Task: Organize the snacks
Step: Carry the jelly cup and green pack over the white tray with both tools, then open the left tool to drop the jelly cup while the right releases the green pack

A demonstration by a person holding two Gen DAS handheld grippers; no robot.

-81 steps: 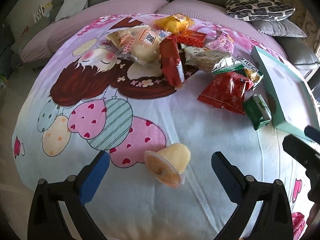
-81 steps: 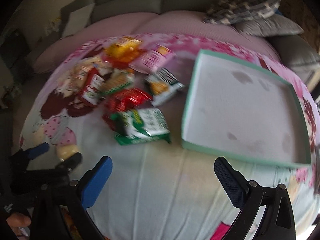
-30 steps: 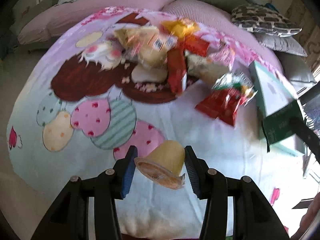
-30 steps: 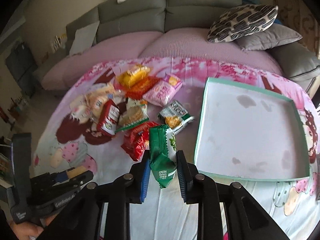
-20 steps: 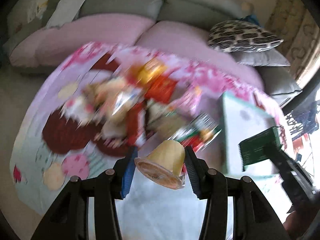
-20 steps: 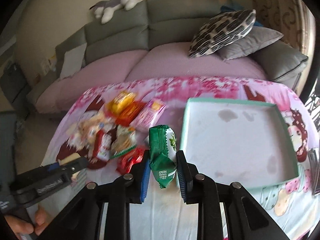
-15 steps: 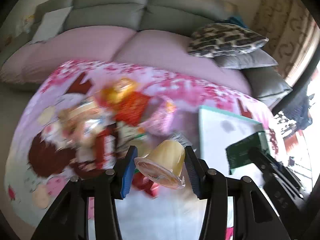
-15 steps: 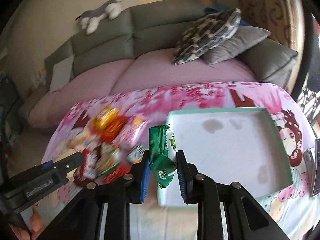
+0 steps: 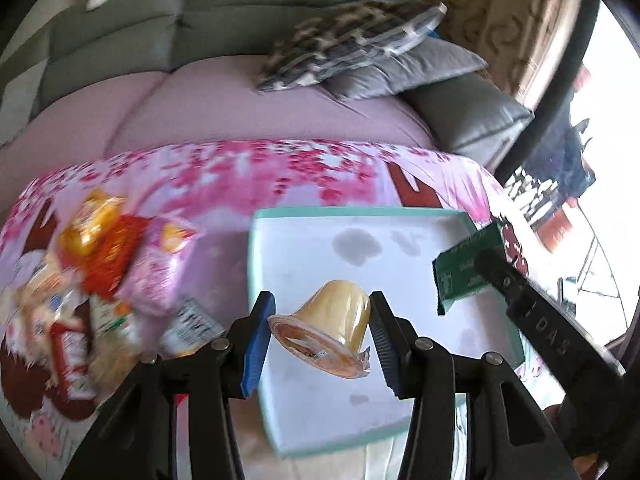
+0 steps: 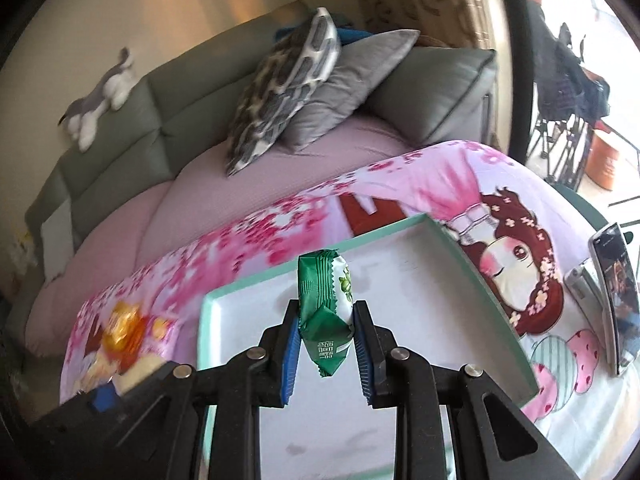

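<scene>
A: Biggest change first?

B: Swung across the worktop [image 9: 320, 176], off the heart-balloon end of the cloth and over to the teal-rimmed tray [image 9: 256, 272]. Tray only at the edge of view a moment ago, now filling the middle of both wrist views.

A: And the snack pile [image 9: 100, 280]?

B: Left behind on the left, blurred, beside the tray but outside it. Nothing seen lying in the tray yet, only grey stains on its white floor.

A: Meaning for the task?

B: Pick-up done for two items, carry nearly done. Probably only lowering and letting go left for this pair. Plenty still in the pile for later trips.

A: Left side?

B: Left hand-held gripper [image 9: 320, 328] clenched on the jelly cup [image 9: 332, 328], pads pressed against the cup's sides. Off the cloth now and held in the air above the tray's near-left part.

A: Pointing which way?

B: Tilted. Foil lid down and toward the camera, rounded base up and away, slightly right. Long axis lid to base, slanted roughly along the fingers.

A: Right side?

B: Right hand-held gripper [image 10: 326, 344] squeezed shut on the green packet [image 10: 326, 312], gripped across the middle, raised above the tray. Height above the floor hard to judge.

A: Its axis?

B: Standing on edge, long axis near vertical in the wrist view. One crimped end up and away, the other down toward the camera.
</scene>
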